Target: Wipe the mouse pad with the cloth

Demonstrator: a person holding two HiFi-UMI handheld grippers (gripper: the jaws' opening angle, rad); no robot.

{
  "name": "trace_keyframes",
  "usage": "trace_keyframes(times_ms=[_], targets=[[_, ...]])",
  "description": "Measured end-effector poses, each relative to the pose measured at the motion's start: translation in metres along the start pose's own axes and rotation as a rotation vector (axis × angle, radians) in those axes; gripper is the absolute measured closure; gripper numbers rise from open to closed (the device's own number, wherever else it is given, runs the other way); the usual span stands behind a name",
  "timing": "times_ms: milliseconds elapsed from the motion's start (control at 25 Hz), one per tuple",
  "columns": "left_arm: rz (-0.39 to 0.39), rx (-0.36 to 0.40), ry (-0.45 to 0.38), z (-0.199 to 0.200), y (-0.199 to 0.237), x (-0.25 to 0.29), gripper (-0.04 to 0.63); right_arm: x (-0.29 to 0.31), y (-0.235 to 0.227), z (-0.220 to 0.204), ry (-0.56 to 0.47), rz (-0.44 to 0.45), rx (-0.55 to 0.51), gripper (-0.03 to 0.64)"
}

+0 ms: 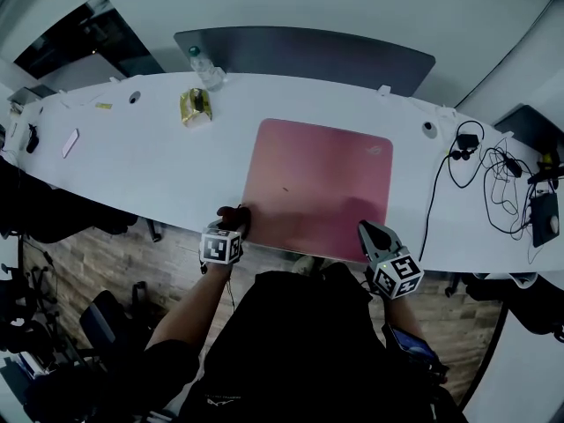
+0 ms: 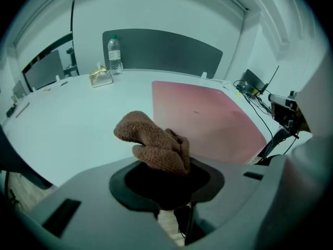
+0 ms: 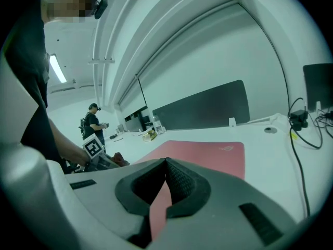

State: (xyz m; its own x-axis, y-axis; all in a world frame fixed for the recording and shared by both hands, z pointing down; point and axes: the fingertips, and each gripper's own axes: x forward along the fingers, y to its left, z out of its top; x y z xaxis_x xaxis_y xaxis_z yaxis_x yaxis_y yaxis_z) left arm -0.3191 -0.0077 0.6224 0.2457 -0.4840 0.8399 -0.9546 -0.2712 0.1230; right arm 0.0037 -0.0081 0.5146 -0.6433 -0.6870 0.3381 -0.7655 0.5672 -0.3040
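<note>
A pink mouse pad (image 1: 317,188) lies flat on the white table (image 1: 150,161), in front of me. My left gripper (image 1: 231,227) sits at the pad's near-left corner, shut on a crumpled brown cloth (image 2: 156,145) that bulges out of its jaws (image 2: 166,165). In this view the pad (image 2: 208,119) lies ahead and to the right. My right gripper (image 1: 374,241) hovers at the pad's near-right edge. Its jaws (image 3: 166,163) meet at the tips with nothing between them. From there, the pad (image 3: 208,155) stretches ahead, and the cloth (image 3: 118,159) shows at the left.
A water bottle (image 1: 207,69) and a small gold box (image 1: 196,107) stand at the back left. Black cables (image 1: 493,179) trail over the table's right end. A grey partition (image 1: 308,55) runs behind the table. A person (image 3: 94,121) stands far off.
</note>
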Motion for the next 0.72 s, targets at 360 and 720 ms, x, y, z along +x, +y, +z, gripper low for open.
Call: trace_keyframes(times_ms=[360,720], targets=[[-0.038,-0.016,-0.077,0.020,-0.038,0.009,0.465,-0.031,-0.047,0.002,0.001,-0.019,0.024,0.594],[-0.302,0.033,-0.113,0.057,-0.156,0.031,0.465,-0.042,-0.080,0.002,-0.018,-0.024,0.034,0.594]])
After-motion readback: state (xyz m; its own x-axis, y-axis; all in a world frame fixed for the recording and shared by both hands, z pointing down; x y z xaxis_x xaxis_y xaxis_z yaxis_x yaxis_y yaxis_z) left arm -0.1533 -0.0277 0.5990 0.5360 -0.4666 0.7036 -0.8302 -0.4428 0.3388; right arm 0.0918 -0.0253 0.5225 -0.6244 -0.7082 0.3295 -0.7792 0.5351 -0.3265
